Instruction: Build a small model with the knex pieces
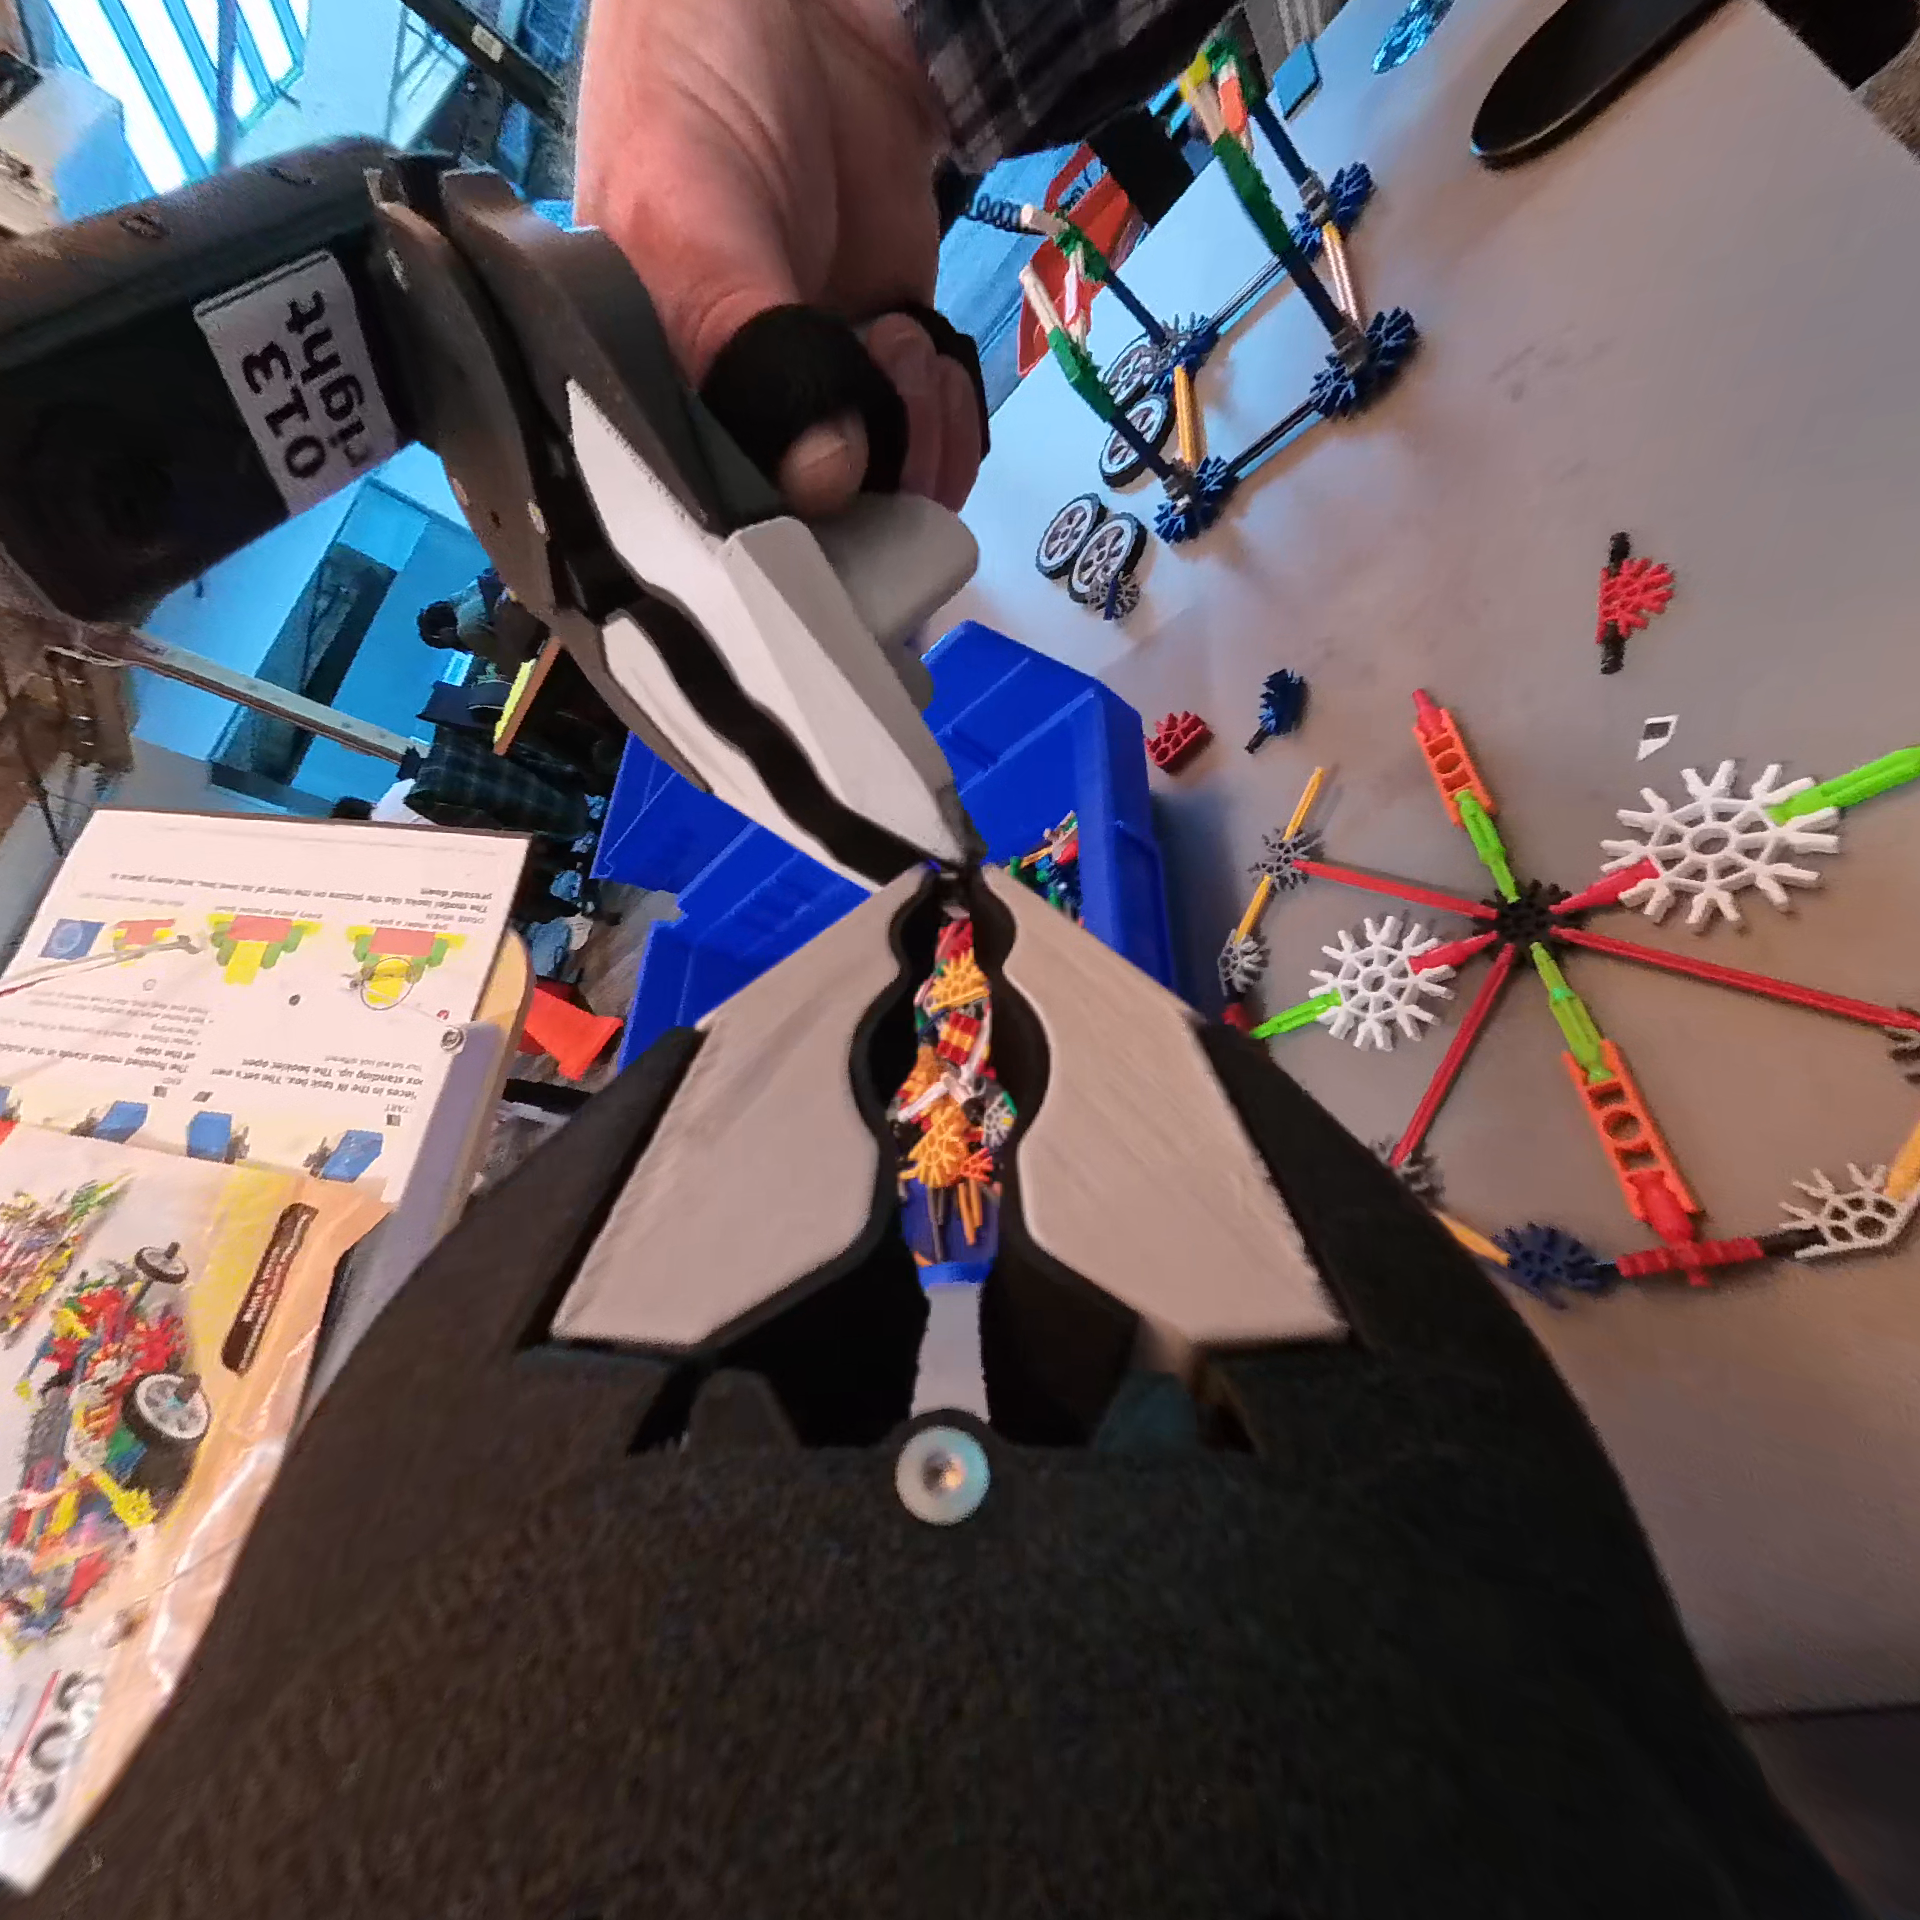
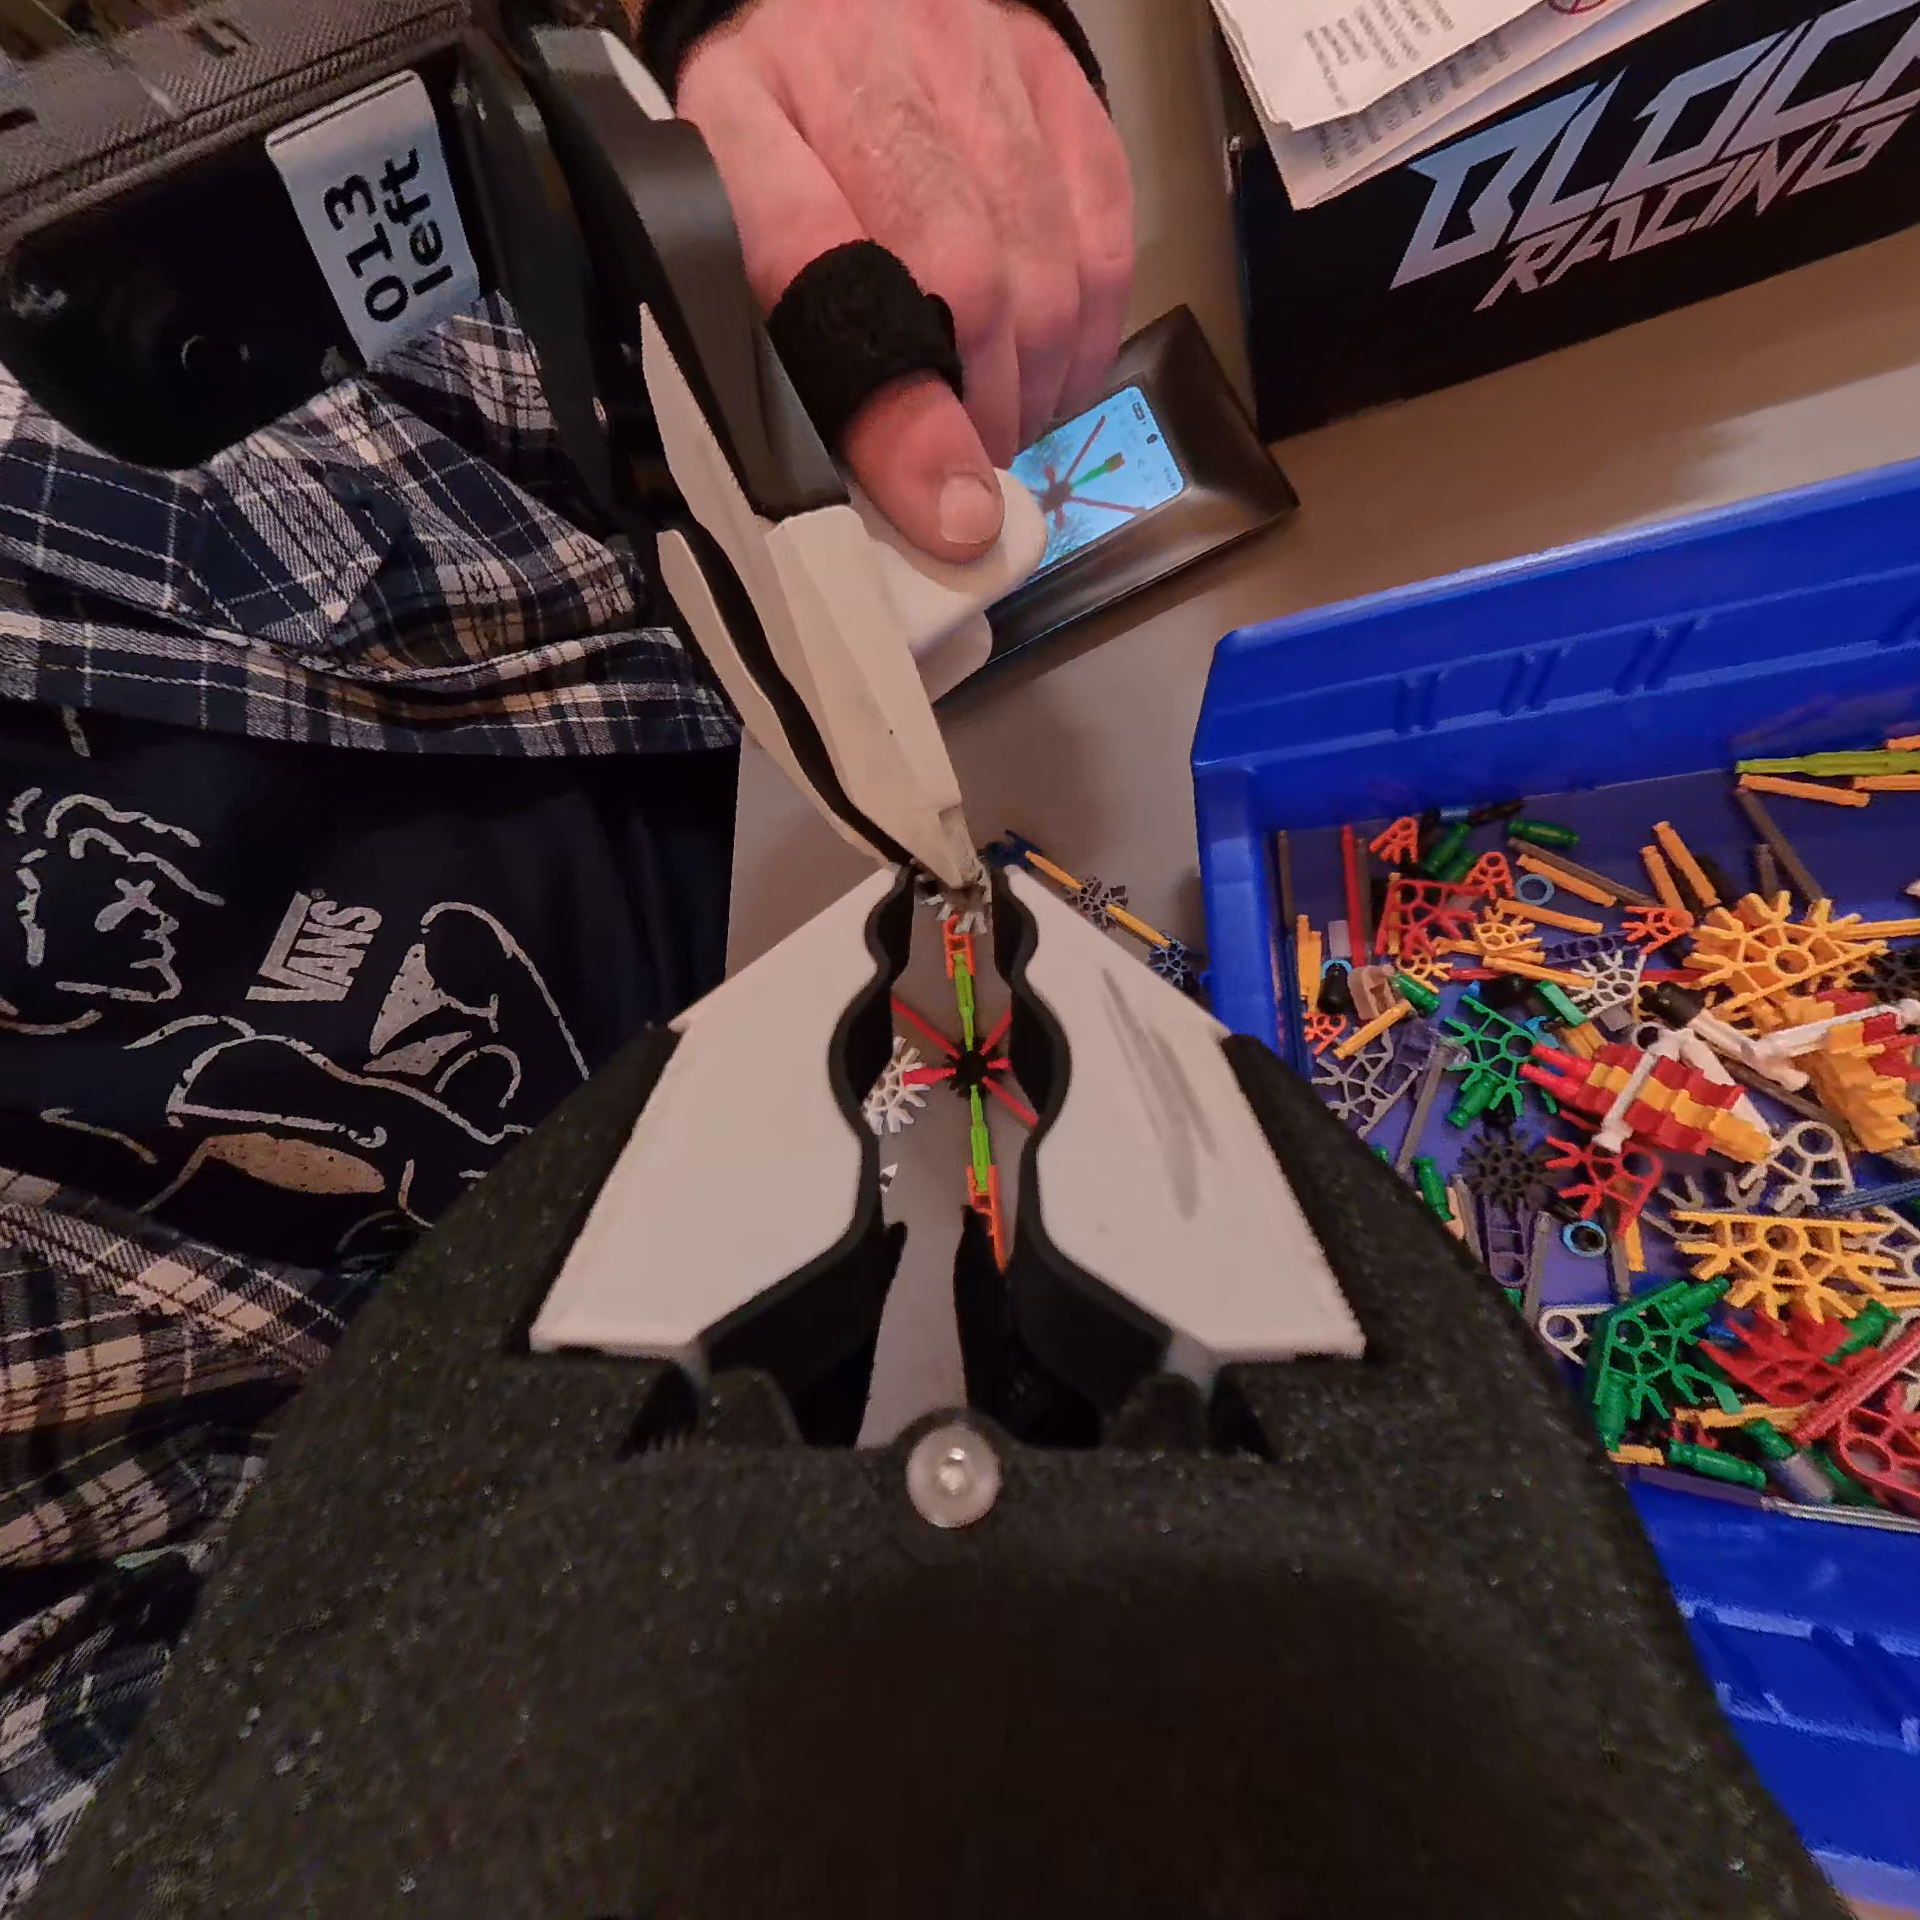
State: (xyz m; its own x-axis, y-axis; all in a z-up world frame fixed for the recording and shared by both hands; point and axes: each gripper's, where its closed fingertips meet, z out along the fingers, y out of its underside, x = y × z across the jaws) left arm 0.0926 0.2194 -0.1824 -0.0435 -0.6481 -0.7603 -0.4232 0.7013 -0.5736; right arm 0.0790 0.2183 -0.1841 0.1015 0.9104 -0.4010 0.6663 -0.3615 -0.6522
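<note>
My two grippers meet tip to tip above the table. In the right wrist view my right gripper (image 2: pixel 949 896) is shut on a small grey toothed connector (image 2: pixel 951 906). My left gripper (image 2: pixel 951 847) comes down from the upper left, shut, and its tips pinch the top of the same connector. In the left wrist view my left gripper (image 1: pixel 953 878) is nearly closed and my right gripper (image 1: pixel 961 854) touches its tips; the connector is hidden there. A flat spoked wheel of red, green and orange rods (image 1: pixel 1527 920) lies on the table to the right and also shows between my right fingers (image 2: pixel 971 1065).
A blue bin (image 2: pixel 1558 644) holding several loose rods and connectors stands at the right and also shows in the left wrist view (image 1: pixel 1039 727). A rod frame with wheels (image 1: pixel 1247 343), instruction sheets (image 1: pixel 260 935), a phone (image 2: pixel 1122 488) and a dark box (image 2: pixel 1558 208) surround it. A person's torso is close at left. Only a small space, under 4 cm, lies between the two pairs of fingers. The phone (image 2: pixel 1122 488) is about equally far from each gripper, around 20 cm.
</note>
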